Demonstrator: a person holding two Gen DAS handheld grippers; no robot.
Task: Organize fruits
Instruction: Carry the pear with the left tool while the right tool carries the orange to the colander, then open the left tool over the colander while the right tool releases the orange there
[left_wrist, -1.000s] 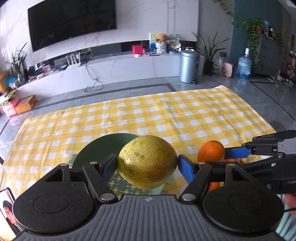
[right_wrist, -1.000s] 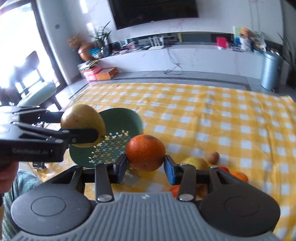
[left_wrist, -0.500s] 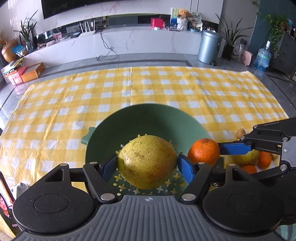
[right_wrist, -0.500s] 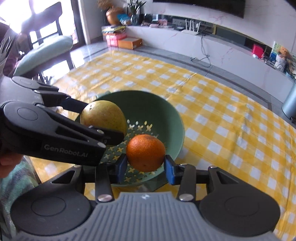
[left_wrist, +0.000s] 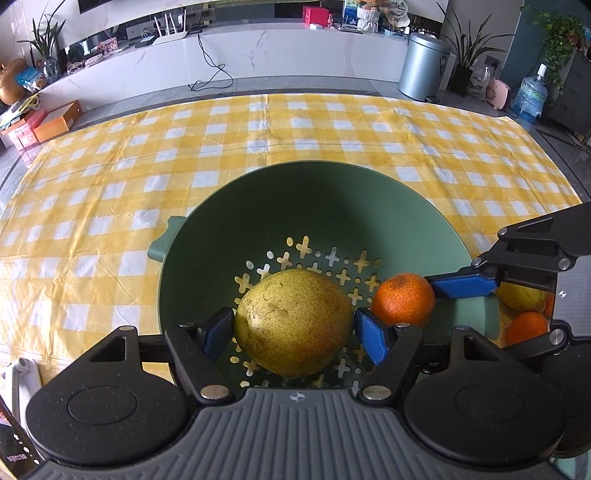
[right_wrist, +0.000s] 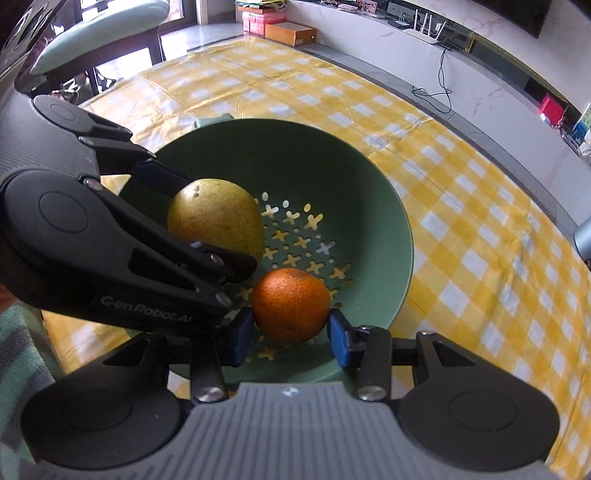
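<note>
Left claw (left_wrist: 294, 332) grips the pear (left_wrist: 293, 321), right claw (right_wrist: 290, 329) the orange (right_wrist: 290, 303), both inside the green colander (left_wrist: 325, 206). Only the left view shows loose fruit (left_wrist: 524, 310) at three o'clock; yellow checked counter (left_wrist: 258, 125) lies open toward twelve.

A yellow-and-white checked tablecloth (left_wrist: 258, 147) covers the table. Beyond its far edge, a silver cylindrical bin (left_wrist: 424, 66), a white router (left_wrist: 170, 35) on the long white marble console (left_wrist: 258, 59), orange cardboard box (left_wrist: 57, 120) left.

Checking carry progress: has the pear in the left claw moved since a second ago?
Yes. The pear has moved forward and down over the green colander; earlier it was short of it.
</note>
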